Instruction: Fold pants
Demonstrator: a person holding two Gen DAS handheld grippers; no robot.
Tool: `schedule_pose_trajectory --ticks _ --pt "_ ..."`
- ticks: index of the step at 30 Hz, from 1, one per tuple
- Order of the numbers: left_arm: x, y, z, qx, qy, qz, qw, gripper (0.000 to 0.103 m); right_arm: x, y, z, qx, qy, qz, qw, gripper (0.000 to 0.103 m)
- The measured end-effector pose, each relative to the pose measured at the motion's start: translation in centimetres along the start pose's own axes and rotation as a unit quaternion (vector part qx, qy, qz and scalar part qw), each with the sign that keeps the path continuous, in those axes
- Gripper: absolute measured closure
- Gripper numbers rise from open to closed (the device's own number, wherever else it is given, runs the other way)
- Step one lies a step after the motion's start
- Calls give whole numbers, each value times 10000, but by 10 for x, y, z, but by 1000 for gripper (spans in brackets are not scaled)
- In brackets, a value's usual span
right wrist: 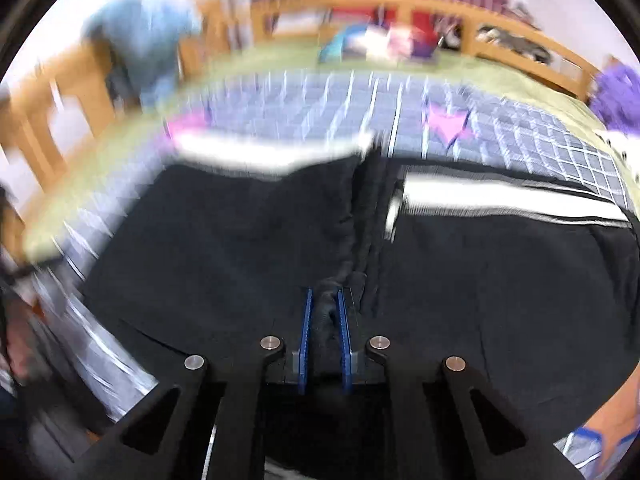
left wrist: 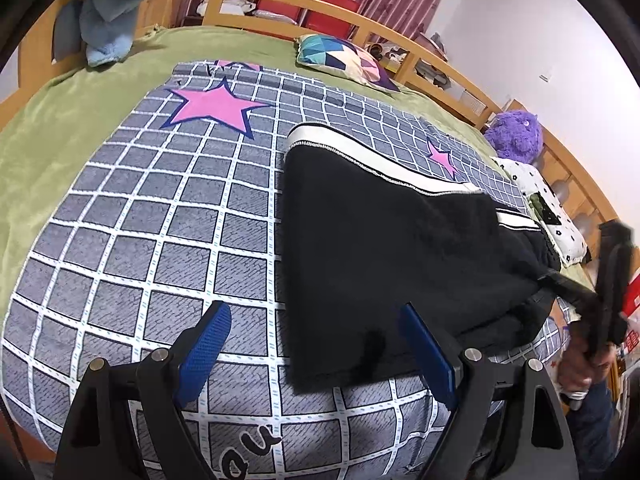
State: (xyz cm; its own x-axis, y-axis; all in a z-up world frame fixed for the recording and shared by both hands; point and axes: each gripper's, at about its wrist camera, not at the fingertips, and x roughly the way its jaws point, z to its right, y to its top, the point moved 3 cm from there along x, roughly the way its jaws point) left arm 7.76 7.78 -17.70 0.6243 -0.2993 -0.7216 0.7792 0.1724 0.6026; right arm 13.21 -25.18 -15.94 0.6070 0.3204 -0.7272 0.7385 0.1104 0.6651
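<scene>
Mid-fold on the bed [left wrist: 60,128]: at left, the left gripper [left wrist: 316,344] hangs with its blue pads spread wide and nothing between them, poised just above the near corner of the black pants [left wrist: 380,248], which lie on a grey checked blanket [left wrist: 160,208] printed with pink stars. The pants, trimmed with a white stripe along the far edge, look to be doubled over already, the near edge lying fairly flat. At right, the right gripper [right wrist: 325,340] is pinched tight on a bunched ridge of the black cloth near the middle seam, the picture from that side blurred. As judged from the lie of the cloth, one fold appears made and a further fold is under way; smoothing and a final tidy square remain. A purple plush toy [left wrist: 516,136] sits at the far right of the bed.
</scene>
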Motion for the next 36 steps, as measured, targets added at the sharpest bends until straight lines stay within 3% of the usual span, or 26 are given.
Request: schedule_pose_trajectory --ticks 3,6,13,16,21,23,24,27,32,34,36 --pt "-2 1 0 -7 -28 13 10000 17 -9 -13 18 558 195 58 9982 91" --pt "1 2 -2 -80 -100 -85 9999 17 22 -40 27 693 173 -654 9953 91" --pt "3 5 9 50 -123 -81 9999 17 -18 -37 28 635 217 -330 9972 69" --pt "15 7 17 85 -7 -121 9999 17 -8 -49 20 458 69 -458 9979 86" --pt "55 -18 27 438 448 -792 9949 17 -2 -74 8 228 49 -417 9989 80" --pt "50 -25 31 634 484 -631 9948 16 -5 -69 13 250 194 -456 9985 74" --pt "47 -28 32 718 471 -676 9940 16 -10 -64 17 270 227 -475 9982 65" --pt "37 -24 26 465 197 -711 9962 16 -21 -41 24 245 147 -144 9995 49" --pt "31 -16 19 143 107 -769 9969 16 4 17 32 253 139 239 9993 45" --pt "30 -12 19 181 210 -752 9968 16 25 36 38 436 164 243 9986 51" --pt "30 -8 18 196 278 -746 9966 16 51 49 38 435 407 62 9982 96"
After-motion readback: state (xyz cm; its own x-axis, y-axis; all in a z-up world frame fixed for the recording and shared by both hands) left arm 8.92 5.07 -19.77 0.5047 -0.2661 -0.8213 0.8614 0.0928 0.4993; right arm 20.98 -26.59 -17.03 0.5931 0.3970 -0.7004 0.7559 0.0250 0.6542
